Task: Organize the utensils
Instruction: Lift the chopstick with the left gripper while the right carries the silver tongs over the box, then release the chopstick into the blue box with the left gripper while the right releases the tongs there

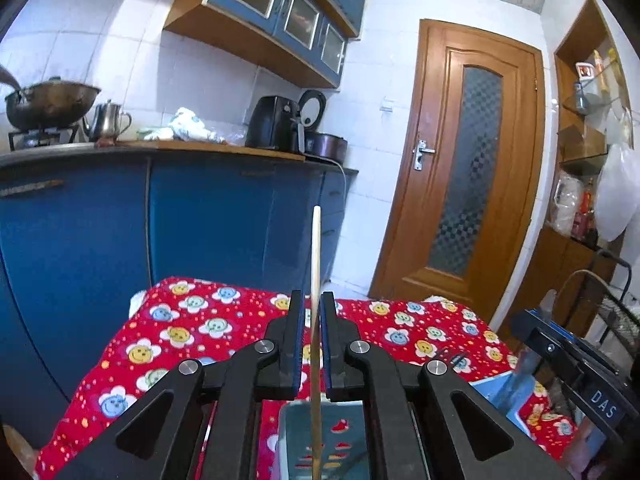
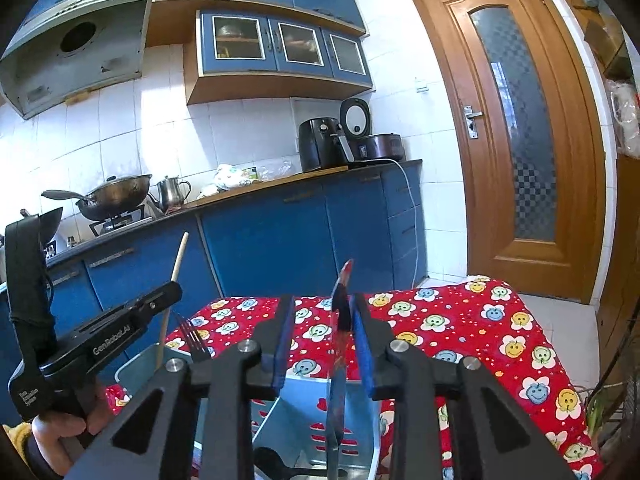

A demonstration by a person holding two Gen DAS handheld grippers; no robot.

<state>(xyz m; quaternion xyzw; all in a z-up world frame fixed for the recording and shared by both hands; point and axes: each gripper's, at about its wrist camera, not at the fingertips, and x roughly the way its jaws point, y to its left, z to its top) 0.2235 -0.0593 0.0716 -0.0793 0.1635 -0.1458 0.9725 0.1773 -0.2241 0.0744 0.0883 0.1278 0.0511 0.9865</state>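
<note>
A light blue slotted utensil caddy [image 2: 360, 424] stands on a table with a red flower-print cloth [image 2: 460, 320]. My left gripper [image 1: 311, 308] is around a pale wooden chopstick [image 1: 316, 256] that stands upright over a caddy compartment [image 1: 288, 440]; a narrow gap shows on each side of the stick. The left gripper also shows in the right wrist view [image 2: 160, 292], at the left. My right gripper [image 2: 324, 312] is open around a knife [image 2: 338, 360] with a dark and red handle, blade down in a compartment. A fork [image 2: 192, 340] stands in the caddy's left compartment.
Blue kitchen cabinets [image 1: 200, 220] and a counter with a wok [image 1: 52, 104], kettle, air fryer [image 1: 276, 124] and rice cooker stand behind the table. A wooden door [image 1: 464, 168] is at the right. A wire rack [image 1: 616, 312] stands at the far right.
</note>
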